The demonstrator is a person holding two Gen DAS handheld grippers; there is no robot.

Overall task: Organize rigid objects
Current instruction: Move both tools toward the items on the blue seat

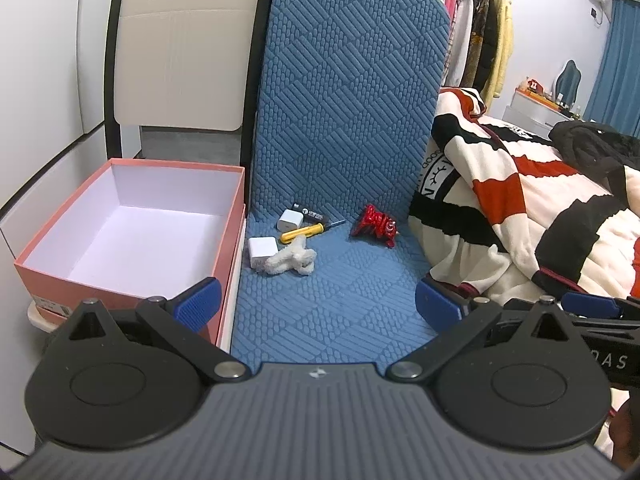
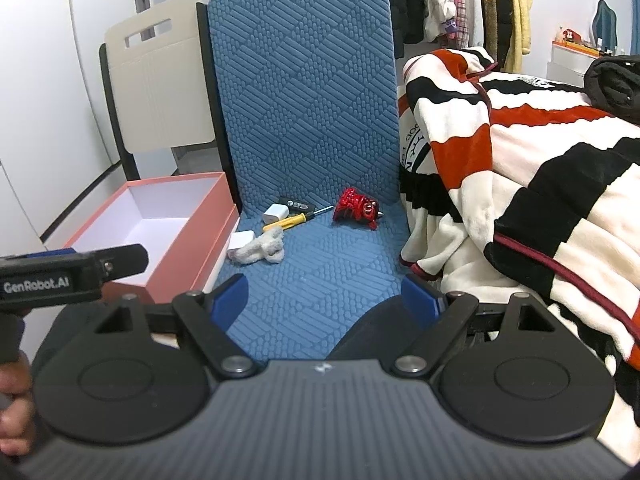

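On the blue quilted cushion [image 1: 332, 312] lie a yellow screwdriver [image 1: 305, 232], two white charger blocks [image 1: 263, 251] [image 1: 287, 220], a black rectangular device [image 1: 314, 215], a red toy figure [image 1: 376, 222] and a white fluffy plush [image 1: 291, 260]. The right wrist view shows the same items: screwdriver [image 2: 290, 221], red toy [image 2: 357, 208], plush [image 2: 264, 249]. An empty pink box [image 1: 132, 232] with a white inside stands left of the cushion. My left gripper [image 1: 318, 300] is open, well short of the objects. My right gripper [image 2: 323, 296] is open too, nothing between its fingers.
A cream folding chair back [image 1: 184, 52] stands behind the pink box [image 2: 160, 224]. A striped red, black and cream blanket [image 2: 520, 184] is heaped on the right against the cushion. Clothes hang on a rack [image 1: 476, 20] at the back. A hand [image 2: 14, 412] holds the left gripper.
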